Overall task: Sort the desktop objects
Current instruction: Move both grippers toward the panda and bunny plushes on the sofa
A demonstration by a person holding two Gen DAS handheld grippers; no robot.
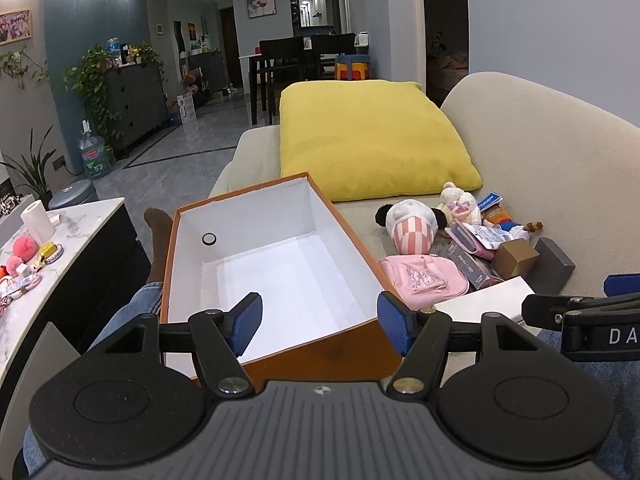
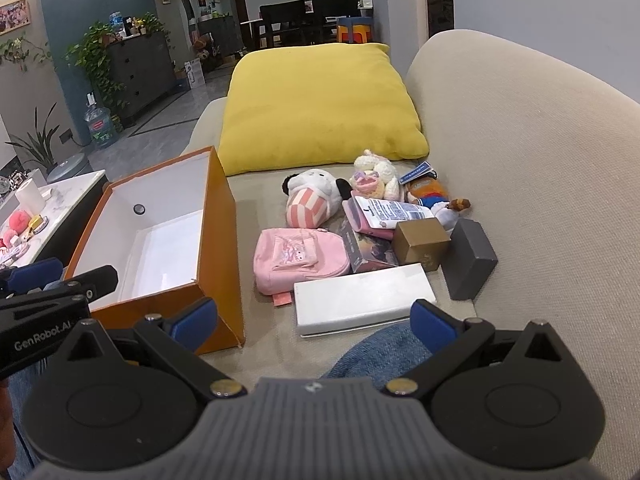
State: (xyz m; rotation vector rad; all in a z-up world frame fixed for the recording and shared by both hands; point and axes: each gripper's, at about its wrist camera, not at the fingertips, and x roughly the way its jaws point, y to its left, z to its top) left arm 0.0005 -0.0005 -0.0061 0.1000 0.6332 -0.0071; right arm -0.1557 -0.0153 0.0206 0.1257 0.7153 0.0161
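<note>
Two grippers stand with jaws spread wide and nothing between the pads. The left gripper [image 1: 320, 322] hangs over the near end of the empty orange box [image 1: 340, 350] on the sofa. The right gripper [image 2: 314, 320] faces the pile of objects beside that box; it is judged the nearer hand. The white flat box [image 2: 362, 298] lies closest, just ahead of its fingers, long axis crosswise to them, touching the pink pouch [image 2: 300, 262]. Legible writing: "GenRobot.AI" on the left gripper's body, "PHOTO CARD" on the dark card box [image 1: 474, 270].
</note>
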